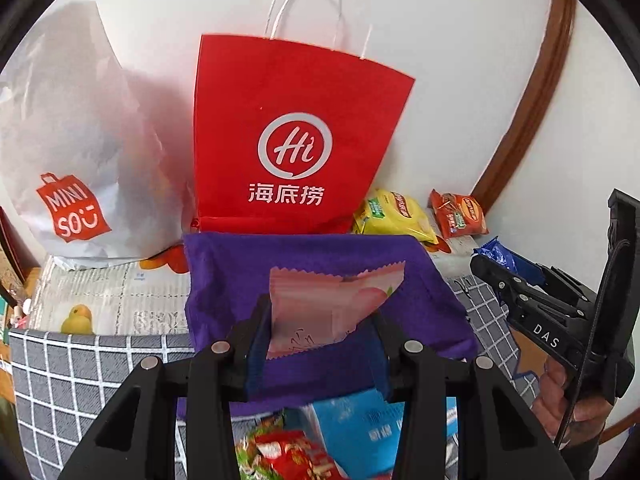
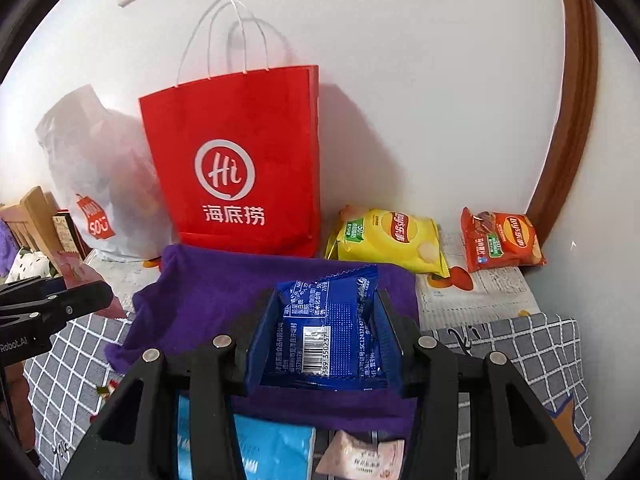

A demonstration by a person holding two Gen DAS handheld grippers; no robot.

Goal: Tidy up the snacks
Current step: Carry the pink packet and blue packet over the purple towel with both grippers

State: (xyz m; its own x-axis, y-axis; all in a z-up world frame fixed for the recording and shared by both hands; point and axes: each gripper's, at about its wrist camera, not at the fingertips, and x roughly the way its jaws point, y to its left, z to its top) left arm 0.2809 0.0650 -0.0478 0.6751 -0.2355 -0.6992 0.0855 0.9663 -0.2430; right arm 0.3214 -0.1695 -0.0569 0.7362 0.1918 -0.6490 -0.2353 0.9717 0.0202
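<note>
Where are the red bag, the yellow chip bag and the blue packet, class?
red bag (image 2: 240, 152): right wrist view, on its front face.
yellow chip bag (image 2: 388, 240): right wrist view, on its middle.
blue packet (image 2: 332, 320): right wrist view, on its printed back.

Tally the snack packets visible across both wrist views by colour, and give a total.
Pink: 2, the pink packet in the left gripper and the pale pink packet at the bottom edge
Dark blue: 1, the blue packet in the right gripper
Yellow: 1, the yellow chip bag
Orange-red: 1, the red chip bag
Light blue: 1, the light blue packet
Red and green: 1, the red-green packet
Total: 7
</note>
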